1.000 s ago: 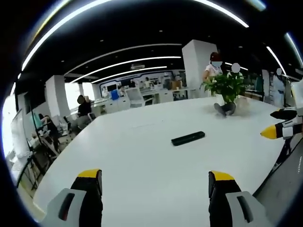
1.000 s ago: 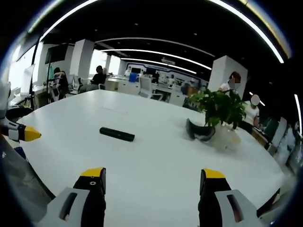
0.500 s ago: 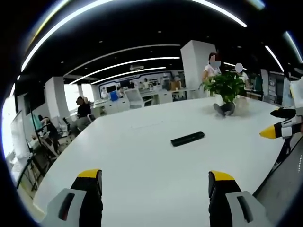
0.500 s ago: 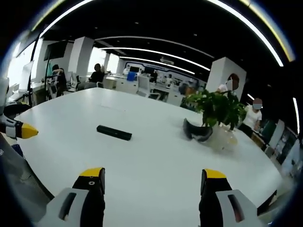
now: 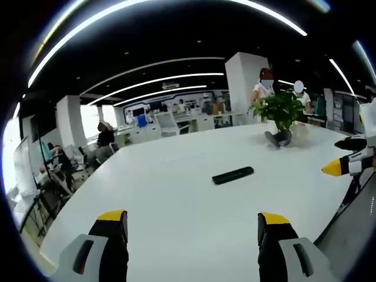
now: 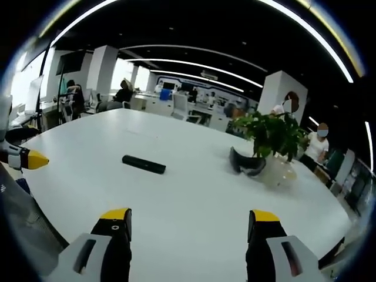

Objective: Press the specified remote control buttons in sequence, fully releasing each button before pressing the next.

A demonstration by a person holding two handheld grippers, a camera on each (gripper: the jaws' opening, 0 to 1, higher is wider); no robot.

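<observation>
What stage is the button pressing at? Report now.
Nothing looks done: the remote lies untouched on the white table. In hand: nothing; the left claw and right claw are open, well short of it. Left: every press.

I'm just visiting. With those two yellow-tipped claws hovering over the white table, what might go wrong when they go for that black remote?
The remote lies flat and loose on the smooth white table, so a push from one tip may slide it instead of pressing a button. It is thin and dark, with no buttons discernible from here, so a wrong button is possible. The potted plant stands beyond it; a far reach by the right gripper might brush its leaves.
</observation>
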